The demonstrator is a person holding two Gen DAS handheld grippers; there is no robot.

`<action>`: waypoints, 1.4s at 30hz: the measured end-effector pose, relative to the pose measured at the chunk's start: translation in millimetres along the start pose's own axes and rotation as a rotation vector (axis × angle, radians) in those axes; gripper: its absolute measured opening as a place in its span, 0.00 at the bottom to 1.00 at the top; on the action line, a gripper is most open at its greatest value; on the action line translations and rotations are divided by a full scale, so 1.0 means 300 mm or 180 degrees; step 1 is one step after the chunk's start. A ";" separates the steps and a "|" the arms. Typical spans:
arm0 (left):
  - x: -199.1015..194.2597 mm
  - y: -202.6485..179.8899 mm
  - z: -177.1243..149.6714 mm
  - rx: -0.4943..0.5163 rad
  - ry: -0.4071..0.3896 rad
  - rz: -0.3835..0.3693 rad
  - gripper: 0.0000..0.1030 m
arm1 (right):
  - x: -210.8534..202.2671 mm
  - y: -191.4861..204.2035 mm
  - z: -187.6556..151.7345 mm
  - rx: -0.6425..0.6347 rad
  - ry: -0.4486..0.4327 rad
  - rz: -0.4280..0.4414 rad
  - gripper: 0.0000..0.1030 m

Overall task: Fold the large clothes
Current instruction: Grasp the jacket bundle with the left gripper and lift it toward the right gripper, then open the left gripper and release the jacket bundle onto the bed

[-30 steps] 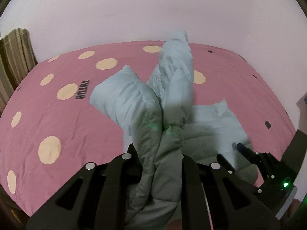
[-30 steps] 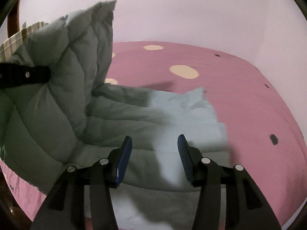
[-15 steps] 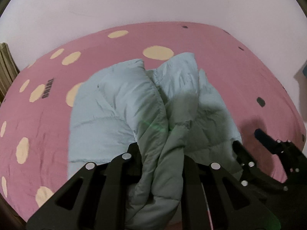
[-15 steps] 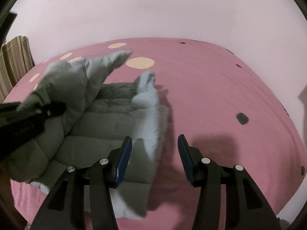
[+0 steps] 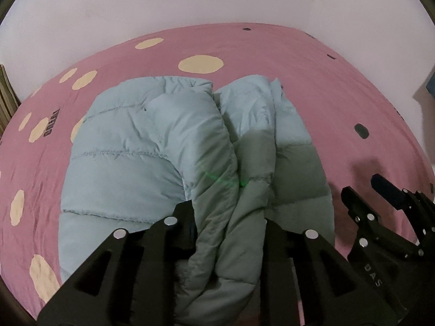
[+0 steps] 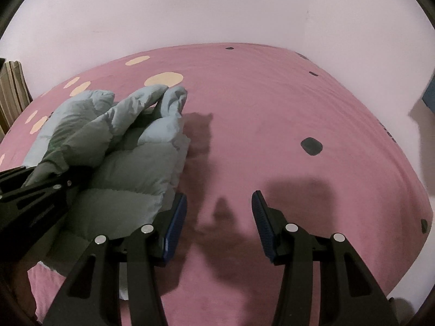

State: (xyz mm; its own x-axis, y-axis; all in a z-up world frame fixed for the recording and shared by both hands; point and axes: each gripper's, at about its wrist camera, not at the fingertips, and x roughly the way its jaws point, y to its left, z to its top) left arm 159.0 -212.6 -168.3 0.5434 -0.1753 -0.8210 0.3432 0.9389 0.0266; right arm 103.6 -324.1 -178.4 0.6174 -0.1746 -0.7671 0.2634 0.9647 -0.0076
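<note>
Puffer jacket [image 5: 152, 146], pale blue and quilted, lies bunched on the pink bedsheet [image 5: 326, 87], which carries cream dots and a few dark spots. From my left wrist camera I see a thick fold of it running back between the black fingers of the left gripper [image 5: 228, 217]; the jaws are clamped on that bunch of fabric, and a faint green line of light crosses the fold just ahead of them. The rest of the jacket spreads out ahead and to the left, its two padded lobes touching along a deep crease.

From the right wrist camera, my right gripper [image 6: 218, 212] hovers over bare sheet just beside the jacket's right edge, jaws wide apart with nothing between them; its blue pads [image 6: 176, 225] face each other, and the left one sits close to the jacket's edge. Shadows of the tool fall on the sheet ahead. A pale wall [image 6: 217, 8] stands behind the bed, with a striped cloth [image 6: 12, 89] at far left.
</note>
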 end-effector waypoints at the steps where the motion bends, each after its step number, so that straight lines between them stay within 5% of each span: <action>1: -0.017 -0.001 -0.002 -0.0005 -0.0026 -0.0037 0.29 | -0.005 -0.001 -0.001 0.0003 -0.0005 -0.0001 0.48; 3: -0.048 0.001 -0.003 -0.0027 -0.0070 -0.0125 0.48 | -0.009 -0.001 0.002 0.0000 -0.0015 -0.0011 0.48; 11: -0.253 0.063 0.029 -0.0102 -0.0406 -0.0299 0.60 | -0.053 0.015 0.030 -0.0040 -0.0086 -0.0004 0.48; 18: -0.300 0.336 0.052 -0.0393 -0.0533 0.0158 0.71 | -0.101 0.082 0.096 -0.0118 -0.0200 0.0109 0.48; 22: -0.228 0.518 0.032 -0.0654 -0.0362 0.0374 0.72 | -0.117 0.148 0.149 -0.0131 -0.0248 0.0263 0.61; 26: -0.167 0.622 0.004 -0.0854 -0.0260 0.0440 0.72 | -0.115 0.237 0.190 -0.0230 -0.0261 0.0373 0.62; 42: -0.013 0.675 -0.031 -0.0921 -0.0073 0.0280 0.72 | 0.013 0.372 0.200 -0.0407 0.0017 0.0345 0.62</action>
State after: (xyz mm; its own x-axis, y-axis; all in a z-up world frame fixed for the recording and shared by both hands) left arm 219.2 -18.9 -165.0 0.5796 -0.0932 -0.8095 0.0634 0.9956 -0.0692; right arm 179.8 -229.1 -143.7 0.6329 -0.0674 -0.7713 0.0986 0.9951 -0.0060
